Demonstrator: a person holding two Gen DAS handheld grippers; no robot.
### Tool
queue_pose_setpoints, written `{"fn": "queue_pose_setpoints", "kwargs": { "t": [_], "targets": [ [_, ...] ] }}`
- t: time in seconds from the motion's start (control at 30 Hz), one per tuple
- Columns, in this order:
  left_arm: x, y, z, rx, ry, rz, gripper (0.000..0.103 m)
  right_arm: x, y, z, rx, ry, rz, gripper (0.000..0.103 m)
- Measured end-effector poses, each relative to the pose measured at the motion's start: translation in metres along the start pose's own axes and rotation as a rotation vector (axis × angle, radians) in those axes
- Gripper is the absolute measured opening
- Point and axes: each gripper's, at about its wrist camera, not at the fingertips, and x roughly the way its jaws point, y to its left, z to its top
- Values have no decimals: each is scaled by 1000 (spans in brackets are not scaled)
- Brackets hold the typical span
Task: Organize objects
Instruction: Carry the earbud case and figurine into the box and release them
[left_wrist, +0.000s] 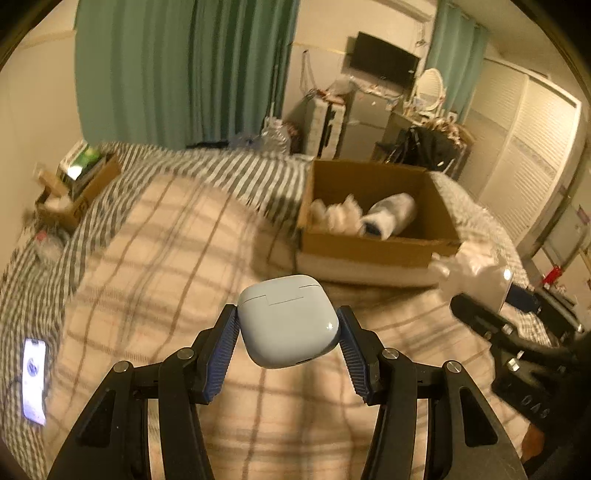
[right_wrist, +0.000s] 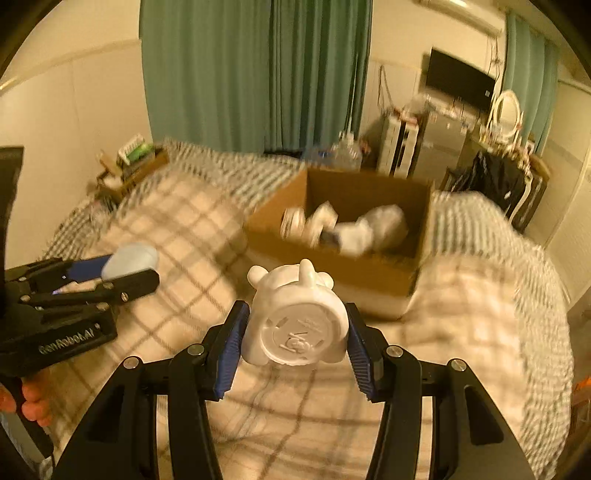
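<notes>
Pale blue rounded plastic earbud case (left_wrist: 288, 320) sits clamped in the left gripper (left_wrist: 287, 325), held above the bed; lid seam faces up toward the camera, hinge end pointing away toward the box, the end with a small port slot nearest the gripper body. Case is roughly square, no clear long axis. White ceramic animal-shaped figurine (right_wrist: 297, 317) sits in the right gripper (right_wrist: 295, 325), lying on its side with round embossed base facing the camera and ears pointing away toward the box, long axis running along the fingers.

Open brown cardboard box (left_wrist: 369, 251) sits on the bed ahead of both grippers, holding white blurred items, one a white roll-like bundle (left_wrist: 391, 214). Beige plaid blanket (left_wrist: 166, 258) lies under both tools, grey striped duvet (left_wrist: 221, 166) beyond it. Lit smartphone (left_wrist: 34, 380) lies on the bed at far left. Second smaller cardboard box (left_wrist: 79, 192) with packets sits at the bed's far left corner. Teal curtains (left_wrist: 177, 70) behind. Nothing stands between grippers and box.

Both grippers narrowed partway, blue ribbed pads (left_wrist: 221, 354) pressing each object's sides.
</notes>
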Motion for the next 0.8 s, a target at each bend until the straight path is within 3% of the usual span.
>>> {"fn": "queue_pose_setpoints", "kwargs": {
  "t": [0.17, 0.37, 0.6, 0.8],
  "targets": [
    [-11, -24, 37, 58, -47, -27, 55, -32, -18, 42, 2, -85, -25, 51],
    [-4, -51, 89, 117, -82, -66, 55, -39, -41, 87, 11, -146, -44, 51],
    [40, -67, 147, 175, -135, -67, 55, -7, -73, 134, 8, -159, -85, 51],
    [98, -71, 166, 213, -127, -71, 55, 54, -96, 155, 21, -117, -91, 51]
  ]
}}
